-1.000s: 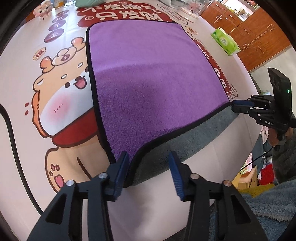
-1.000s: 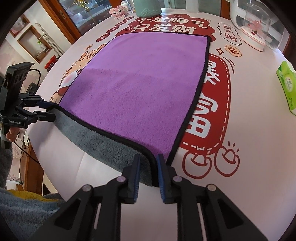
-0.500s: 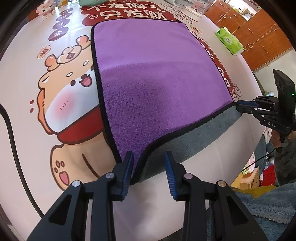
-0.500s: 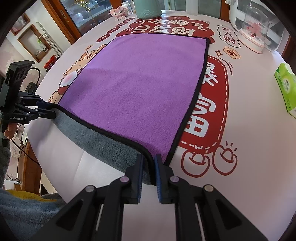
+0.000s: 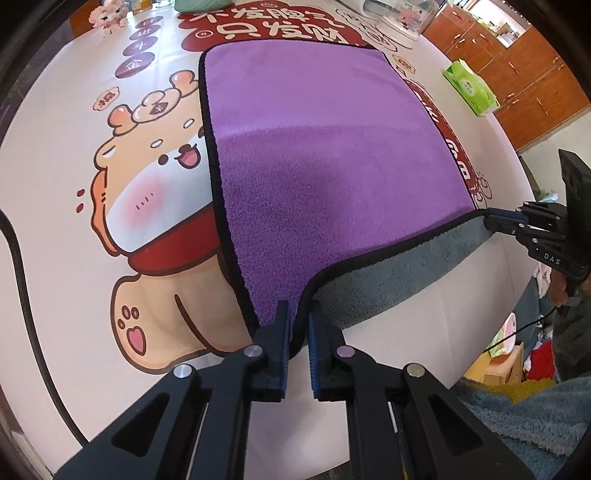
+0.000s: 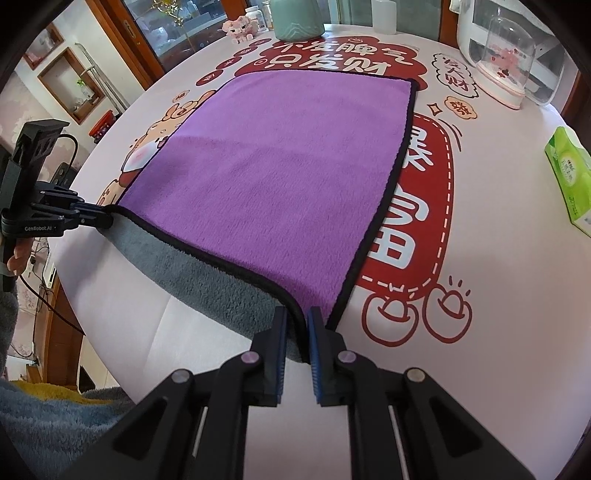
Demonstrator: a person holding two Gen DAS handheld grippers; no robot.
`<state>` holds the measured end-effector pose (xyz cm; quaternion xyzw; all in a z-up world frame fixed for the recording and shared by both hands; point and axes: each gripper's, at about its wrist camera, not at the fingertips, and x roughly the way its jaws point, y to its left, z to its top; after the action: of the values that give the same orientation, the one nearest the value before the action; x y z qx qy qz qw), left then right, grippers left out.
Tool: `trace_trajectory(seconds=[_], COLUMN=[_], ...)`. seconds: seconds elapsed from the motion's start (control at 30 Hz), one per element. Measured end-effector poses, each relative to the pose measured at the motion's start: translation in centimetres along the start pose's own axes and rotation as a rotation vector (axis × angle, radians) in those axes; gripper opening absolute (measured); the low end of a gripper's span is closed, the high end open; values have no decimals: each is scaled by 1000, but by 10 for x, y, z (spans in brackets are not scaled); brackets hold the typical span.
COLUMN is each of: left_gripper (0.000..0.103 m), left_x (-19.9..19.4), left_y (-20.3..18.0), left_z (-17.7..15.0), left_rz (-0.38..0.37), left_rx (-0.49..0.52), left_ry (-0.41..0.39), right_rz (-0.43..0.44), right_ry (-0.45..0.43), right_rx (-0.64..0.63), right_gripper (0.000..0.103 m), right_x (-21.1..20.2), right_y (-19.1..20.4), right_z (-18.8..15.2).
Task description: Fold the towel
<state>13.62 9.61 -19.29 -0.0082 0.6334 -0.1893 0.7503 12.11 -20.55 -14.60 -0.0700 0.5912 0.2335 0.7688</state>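
Observation:
A purple towel (image 5: 317,155) with black trim and a grey underside lies flat on the round table; it also shows in the right wrist view (image 6: 291,162). Its near edge hangs over the table rim, grey side out. My left gripper (image 5: 297,314) is shut on the towel's near left corner. My right gripper (image 6: 295,314) is shut on the near right corner. Each gripper shows in the other's view, the right gripper (image 5: 495,218) at the right, the left gripper (image 6: 99,218) at the left.
The table (image 5: 55,155) has a white cover with a cartoon print and red characters. A green tissue pack (image 6: 569,177) lies at the right. A white appliance with a clear dome (image 6: 506,55) and a green vase (image 6: 297,18) stand at the far edge. A black cable (image 5: 18,266) runs along the left.
My left gripper has closed from open onto the towel's near left corner. My right gripper has stayed shut on the right corner.

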Motion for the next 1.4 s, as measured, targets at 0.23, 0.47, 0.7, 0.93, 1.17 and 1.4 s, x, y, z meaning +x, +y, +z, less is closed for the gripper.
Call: trace_trajectory(seconds=[0.23, 0.47, 0.7, 0.93, 1.17, 1.4], left_gripper=[5, 5, 5, 5, 5, 5], left_x=[-17, -40, -59, -77, -96, -109], left_y=[-16, -36, -53, -62, -49, -37], left_z=[0, -1, 3, 18, 46, 79], left_rz=[77, 184, 251, 291, 273, 275], left_rx=[6, 23, 11, -30, -84, -91], left_ry=[-59, -140, -190, -225, -251, -275], right_rz=[-28, -53, -75, -99, -118, -148], right_ry=[-45, -113, -171, -226, -269, -301], right_rx=[-12, -22, -27, -29, -13, 27], right_gripper=[5, 5, 5, 5, 5, 5], right_x=[-16, -43, -69, -88, -101, -113], right_y=[6, 13, 17, 20, 20, 17], right_z=[2, 7, 16, 36, 60, 87])
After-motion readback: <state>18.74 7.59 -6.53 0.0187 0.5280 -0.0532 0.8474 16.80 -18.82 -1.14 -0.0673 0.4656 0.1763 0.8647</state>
